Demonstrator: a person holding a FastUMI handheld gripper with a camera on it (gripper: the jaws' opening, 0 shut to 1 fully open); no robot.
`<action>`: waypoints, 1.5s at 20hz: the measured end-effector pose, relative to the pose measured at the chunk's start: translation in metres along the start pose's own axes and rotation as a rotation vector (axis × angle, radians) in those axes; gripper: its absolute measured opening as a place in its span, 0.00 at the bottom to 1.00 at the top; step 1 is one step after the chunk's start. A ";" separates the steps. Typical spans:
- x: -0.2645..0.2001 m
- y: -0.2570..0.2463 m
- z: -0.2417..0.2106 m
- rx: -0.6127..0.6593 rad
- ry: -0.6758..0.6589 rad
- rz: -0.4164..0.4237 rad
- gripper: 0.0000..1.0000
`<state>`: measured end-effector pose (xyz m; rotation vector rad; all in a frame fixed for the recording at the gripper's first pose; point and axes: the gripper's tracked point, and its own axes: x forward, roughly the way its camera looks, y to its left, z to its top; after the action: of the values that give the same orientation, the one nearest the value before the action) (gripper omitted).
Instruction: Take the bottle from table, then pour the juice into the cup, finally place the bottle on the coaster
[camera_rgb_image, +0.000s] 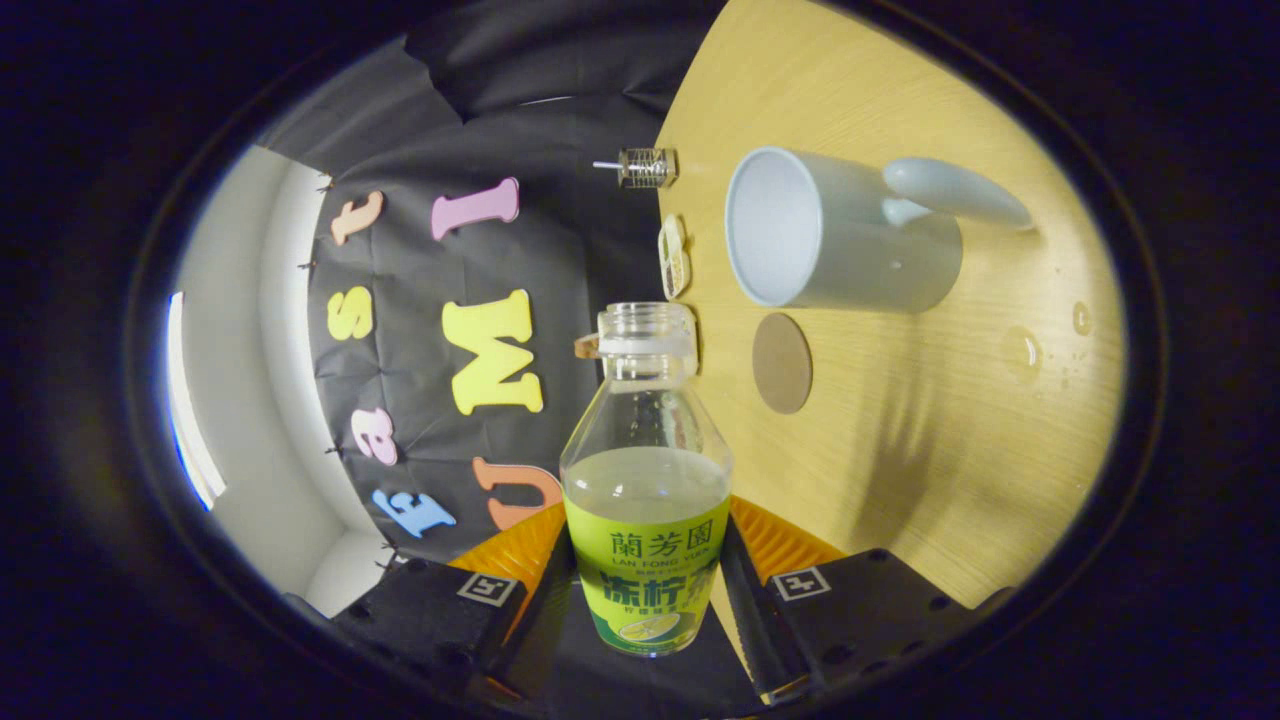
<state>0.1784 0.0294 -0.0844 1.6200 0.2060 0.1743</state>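
Observation:
My gripper (648, 590) is shut on a clear glass bottle (646, 480) with a green label, both fingers pressing its sides. The bottle has no cap and holds pale juice up to about its shoulder. I hold it rolled on its side relative to the wooden table (950, 420), so the table stands like a wall beside it. Beyond the bottle's mouth sits a white mug (835, 235) with a handle, its opening facing me and showing nothing inside. A round brown coaster (781, 363) lies on the table between the mug and the bottle.
A small clear glass jar (647, 168) and a pale woven object (674, 257) sit at the table's far edge by the black cloth wall. A few water drops (1022, 348) lie on the wood past the mug.

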 end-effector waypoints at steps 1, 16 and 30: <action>0.000 0.001 0.002 0.021 0.001 0.006 0.77; -0.004 0.015 0.018 0.214 0.009 0.062 0.77; -0.003 0.035 0.022 0.356 0.014 0.125 0.77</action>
<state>0.1815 0.0060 -0.0508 1.9884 0.1526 0.2555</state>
